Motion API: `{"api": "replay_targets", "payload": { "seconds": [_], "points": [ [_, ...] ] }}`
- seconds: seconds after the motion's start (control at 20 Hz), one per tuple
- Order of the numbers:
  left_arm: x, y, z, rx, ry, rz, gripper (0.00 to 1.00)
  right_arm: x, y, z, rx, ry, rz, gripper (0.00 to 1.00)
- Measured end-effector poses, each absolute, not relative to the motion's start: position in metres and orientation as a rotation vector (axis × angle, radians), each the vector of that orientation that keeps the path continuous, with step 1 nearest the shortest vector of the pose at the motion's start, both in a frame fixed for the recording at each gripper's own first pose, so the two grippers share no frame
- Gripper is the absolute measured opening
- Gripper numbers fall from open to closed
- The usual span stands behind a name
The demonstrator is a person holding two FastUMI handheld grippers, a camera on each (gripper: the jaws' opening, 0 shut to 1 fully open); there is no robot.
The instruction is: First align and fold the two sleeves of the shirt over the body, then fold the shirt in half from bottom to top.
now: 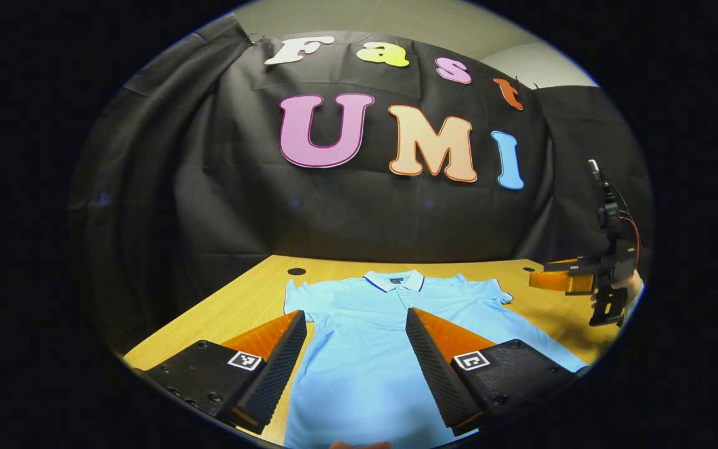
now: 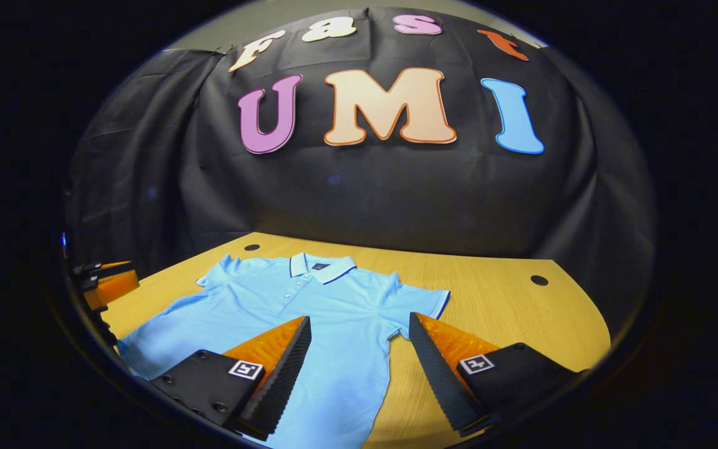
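A light blue polo shirt lies flat and face up on the wooden bench, collar toward the black cloth wall, both short sleeves spread out to the sides. The left gripper hangs above the shirt's body with its jaws wide and nothing between them. The right gripper hangs above the shirt's edge below one sleeve, jaws likewise wide and holding nothing.

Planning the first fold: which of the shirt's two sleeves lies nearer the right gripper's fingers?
The sleeve on the right side of the right gripper view, its cuff just beyond the right gripper. The other sleeve lies farther off, past the collar.
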State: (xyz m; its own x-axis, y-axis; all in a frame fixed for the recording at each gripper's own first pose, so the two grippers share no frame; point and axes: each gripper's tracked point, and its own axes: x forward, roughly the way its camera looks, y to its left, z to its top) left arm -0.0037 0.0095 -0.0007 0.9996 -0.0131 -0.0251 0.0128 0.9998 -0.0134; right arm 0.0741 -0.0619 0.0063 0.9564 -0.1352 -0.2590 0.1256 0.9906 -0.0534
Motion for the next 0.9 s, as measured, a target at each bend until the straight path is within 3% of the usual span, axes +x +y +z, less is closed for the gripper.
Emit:
{"api": "replay_targets", "payload": {
  "seconds": [0.45,0.55,0.6,0.9],
  "points": [
    [-0.007,0.017,0.007,-0.042,0.016,-0.020,0.95,0.166,-0.145,-0.003,0.121,0.393,-0.299,0.98],
    [-0.005,0.020,0.005,-0.050,0.021,-0.017,0.95,0.180,-0.160,-0.013,0.088,0.413,-0.324,0.94],
    [-0.005,0.021,0.004,-0.053,0.025,-0.015,0.95,0.188,-0.166,-0.020,0.068,0.425,-0.335,0.98],
    [-0.001,0.020,-0.006,-0.071,0.053,-0.021,0.95,0.200,-0.192,-0.068,0.054,0.511,-0.405,0.94]
  ]
}}
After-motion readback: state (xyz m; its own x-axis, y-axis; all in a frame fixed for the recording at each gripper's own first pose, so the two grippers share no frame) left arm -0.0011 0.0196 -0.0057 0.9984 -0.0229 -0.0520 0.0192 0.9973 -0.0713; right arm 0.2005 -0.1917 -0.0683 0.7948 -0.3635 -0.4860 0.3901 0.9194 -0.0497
